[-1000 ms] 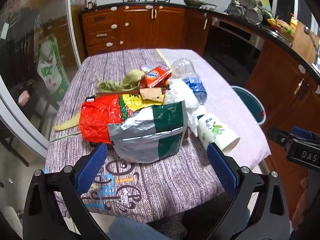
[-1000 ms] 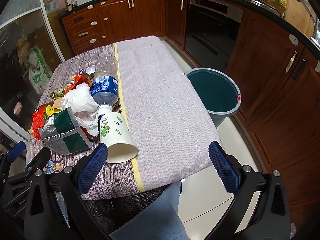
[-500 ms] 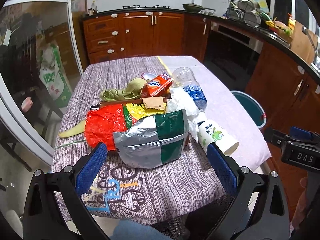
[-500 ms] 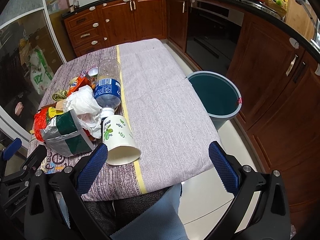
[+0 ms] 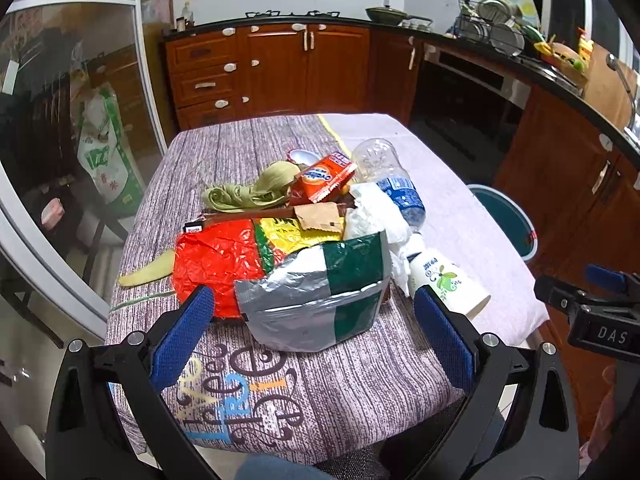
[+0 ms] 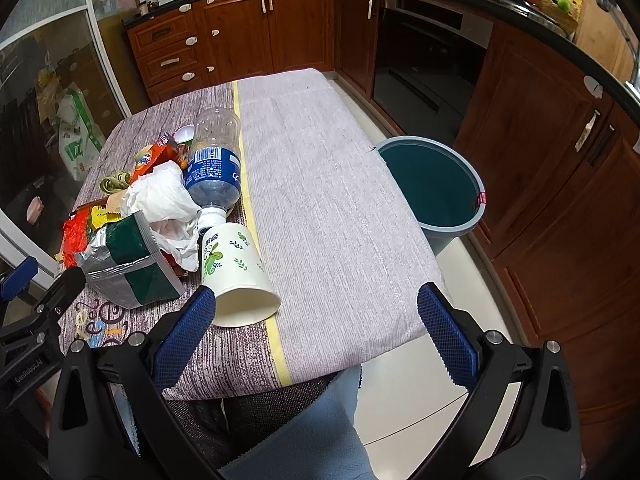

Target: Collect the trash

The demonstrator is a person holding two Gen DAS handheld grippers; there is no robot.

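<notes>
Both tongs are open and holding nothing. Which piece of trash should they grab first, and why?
Probably the paper cup. It lies on its side at the pile's near edge, closest to the open right tongs, with nothing on top of it. The bin stands on the floor on that same side, so the carry looks short.

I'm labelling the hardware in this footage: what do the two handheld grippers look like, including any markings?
Both are black frames with silver screws and two fingers faced with textured blue pads. The left gripper shows "GenRoboLAI" lettering on its body in the right wrist view; the right gripper shows "DAS" in the left wrist view. Light blue clothing is visible below.
</notes>
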